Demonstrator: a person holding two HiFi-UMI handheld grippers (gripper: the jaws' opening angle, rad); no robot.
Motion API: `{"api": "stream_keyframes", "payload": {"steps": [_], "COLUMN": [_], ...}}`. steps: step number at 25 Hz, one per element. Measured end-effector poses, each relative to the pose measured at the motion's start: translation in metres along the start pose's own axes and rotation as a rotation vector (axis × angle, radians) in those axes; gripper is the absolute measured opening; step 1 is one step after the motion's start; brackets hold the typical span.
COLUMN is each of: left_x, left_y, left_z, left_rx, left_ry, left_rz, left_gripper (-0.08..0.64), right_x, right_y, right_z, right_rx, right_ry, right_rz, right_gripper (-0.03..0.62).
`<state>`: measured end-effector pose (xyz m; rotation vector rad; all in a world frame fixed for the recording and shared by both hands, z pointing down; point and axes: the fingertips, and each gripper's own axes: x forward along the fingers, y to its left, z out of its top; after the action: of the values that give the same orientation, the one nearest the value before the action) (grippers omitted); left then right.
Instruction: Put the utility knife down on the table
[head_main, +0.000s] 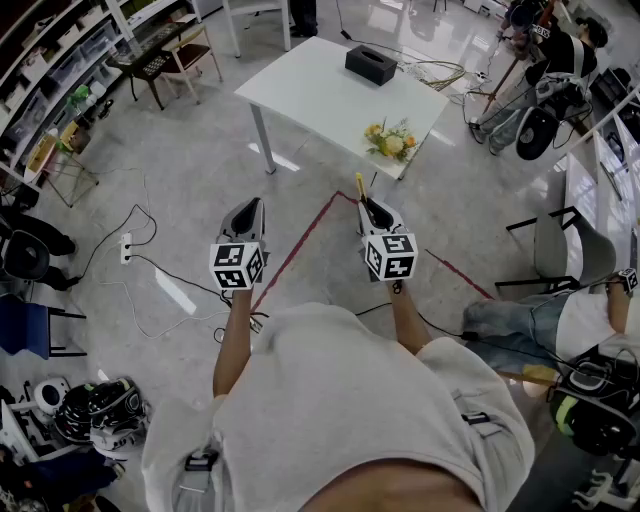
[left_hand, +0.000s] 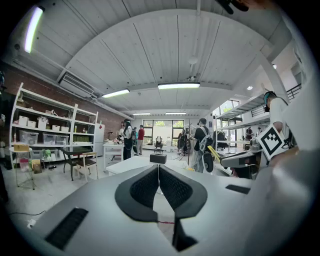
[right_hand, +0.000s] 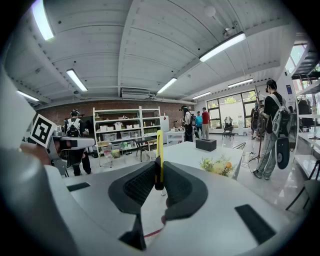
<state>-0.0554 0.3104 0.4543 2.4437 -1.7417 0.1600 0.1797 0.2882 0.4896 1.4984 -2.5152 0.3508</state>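
Observation:
My right gripper is shut on a yellow utility knife, which stands upright between the jaws; its yellow tip pokes out ahead of the gripper in the head view. My left gripper is shut with nothing between its jaws. Both are held over the floor, short of a white table that stands ahead of me. The table shows beyond the right gripper's jaws.
On the table sit a black box at the far side and a bunch of yellow flowers near the right corner. Red tape lines and cables lie on the floor. Shelves stand at left. A seated person is at right.

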Motion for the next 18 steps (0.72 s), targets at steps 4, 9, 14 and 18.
{"api": "stream_keyframes", "payload": {"steps": [4, 9, 14, 18], "left_x": [-0.004, -0.001, 0.008, 0.015], "left_y": [-0.003, -0.008, -0.015, -0.024], "left_z": [0.003, 0.001, -0.001, -0.003], "left_rx": [0.003, 0.006, 0.009, 0.012], "left_ry": [-0.004, -0.007, -0.001, 0.006], "left_rz": [-0.002, -0.009, -0.01, -0.011], "left_gripper": [0.021, 0.021, 0.021, 0.021], "right_x": [-0.004, -0.004, -0.003, -0.004], "right_y": [0.006, 0.003, -0.007, -0.017], "right_z": [0.0, -0.001, 0.001, -0.002], "right_rx": [-0.005, -0.014, 0.009, 0.017], "right_ry": [0.001, -0.001, -0.018, -0.019], "right_rz": [0.004, 0.003, 0.011, 0.015], "right_gripper": [0.072, 0.072, 0.072, 0.071]}}
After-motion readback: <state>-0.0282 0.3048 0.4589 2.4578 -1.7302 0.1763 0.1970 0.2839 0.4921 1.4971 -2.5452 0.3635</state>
